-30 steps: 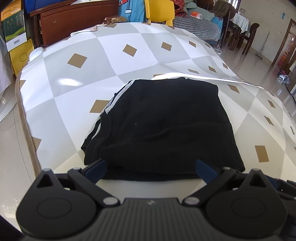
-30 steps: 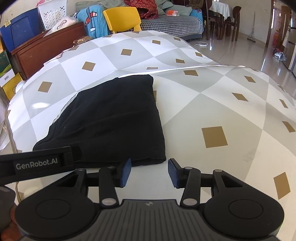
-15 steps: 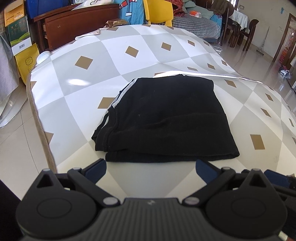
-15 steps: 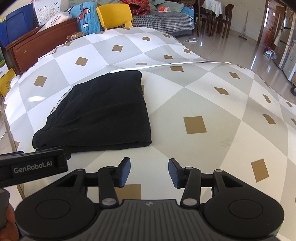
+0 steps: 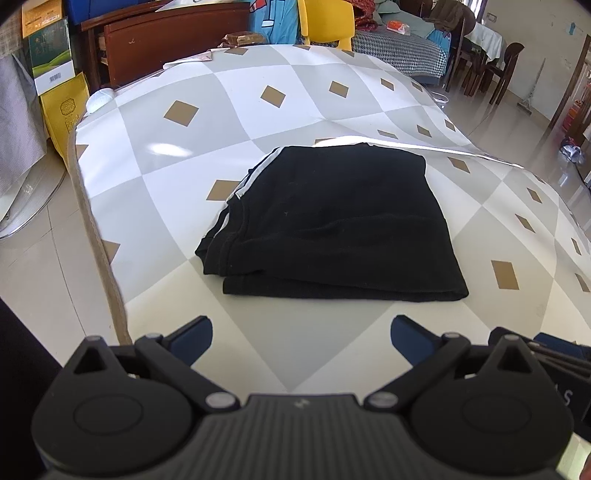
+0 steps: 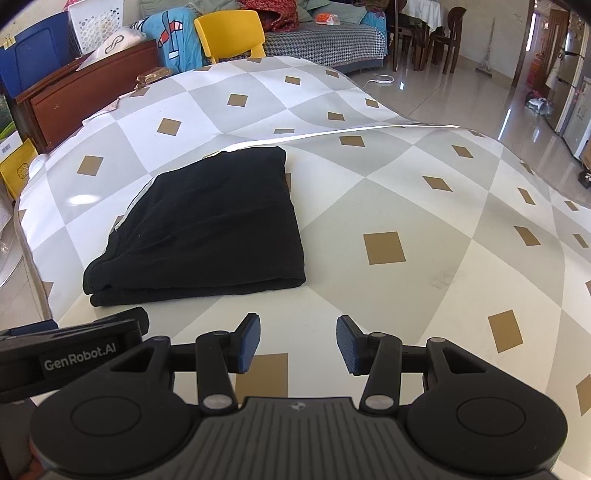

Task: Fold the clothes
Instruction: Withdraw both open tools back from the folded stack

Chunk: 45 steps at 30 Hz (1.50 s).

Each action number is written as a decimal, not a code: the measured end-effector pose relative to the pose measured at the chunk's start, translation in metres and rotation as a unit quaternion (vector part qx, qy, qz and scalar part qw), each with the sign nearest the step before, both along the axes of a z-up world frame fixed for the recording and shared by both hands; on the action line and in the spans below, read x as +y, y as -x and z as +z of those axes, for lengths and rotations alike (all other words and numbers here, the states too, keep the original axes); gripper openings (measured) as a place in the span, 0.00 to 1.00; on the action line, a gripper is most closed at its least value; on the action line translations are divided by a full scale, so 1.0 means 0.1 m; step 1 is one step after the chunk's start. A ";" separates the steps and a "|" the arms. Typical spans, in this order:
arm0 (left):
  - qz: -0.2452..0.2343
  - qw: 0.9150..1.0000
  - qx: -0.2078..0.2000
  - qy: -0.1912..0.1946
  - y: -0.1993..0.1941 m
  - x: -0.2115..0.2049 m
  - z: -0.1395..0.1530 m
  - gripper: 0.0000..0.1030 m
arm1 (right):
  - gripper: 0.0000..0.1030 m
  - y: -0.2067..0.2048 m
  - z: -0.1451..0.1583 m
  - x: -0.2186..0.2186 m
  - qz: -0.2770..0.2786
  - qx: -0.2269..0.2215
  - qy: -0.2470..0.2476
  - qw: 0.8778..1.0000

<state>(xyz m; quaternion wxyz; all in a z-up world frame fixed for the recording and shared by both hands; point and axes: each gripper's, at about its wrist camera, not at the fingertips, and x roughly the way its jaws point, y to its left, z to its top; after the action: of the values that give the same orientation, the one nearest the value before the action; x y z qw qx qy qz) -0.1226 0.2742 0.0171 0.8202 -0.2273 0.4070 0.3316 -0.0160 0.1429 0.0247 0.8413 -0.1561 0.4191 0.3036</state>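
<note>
A black garment with white side stripes [image 5: 332, 221] lies folded into a flat rectangle on the table [image 5: 207, 155], which is covered in a grey-and-white diamond cloth. My left gripper [image 5: 301, 334] hovers open in front of the fold's near edge, apart from it, nothing between its blue pads. In the right wrist view the same garment [image 6: 207, 229] sits to the left. My right gripper [image 6: 297, 343] is open and empty over bare cloth, to the right of the garment's near corner. The left gripper's body [image 6: 74, 354] shows at that view's lower left.
The table's left edge [image 5: 96, 236] drops to a tiled floor. Behind the table stand a yellow chair [image 6: 229, 33], a dark wooden cabinet [image 5: 155, 40] and boxes [image 5: 51, 55]. A raised crease in the cloth [image 6: 332, 133] runs across just beyond the garment.
Both grippers have drawn back and up from the garment. Its near edge, earlier right at the fingertips, now lies well ahead of them, and more of the table shows.
</note>
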 end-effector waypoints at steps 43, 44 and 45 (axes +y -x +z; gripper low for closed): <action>0.015 0.999 -0.001 -0.043 0.26 -0.25 0.45 1.00 | 0.44 0.23 0.43 -0.14 0.011 -0.026 -0.030 0.999; 0.015 0.999 -0.001 -0.044 0.27 -0.25 0.46 1.00 | 0.44 0.23 0.44 -0.15 0.012 -0.027 -0.030 0.999; 0.016 0.999 -0.001 -0.044 0.27 -0.26 0.47 1.00 | 0.44 0.24 0.44 -0.15 0.013 -0.027 -0.030 0.999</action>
<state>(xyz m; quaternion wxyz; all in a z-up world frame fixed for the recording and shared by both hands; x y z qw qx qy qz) -0.1495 0.2487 0.0638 0.8245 -0.1974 0.3876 0.3619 -0.0397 0.1278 0.0686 0.8525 -0.1445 0.3852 0.3226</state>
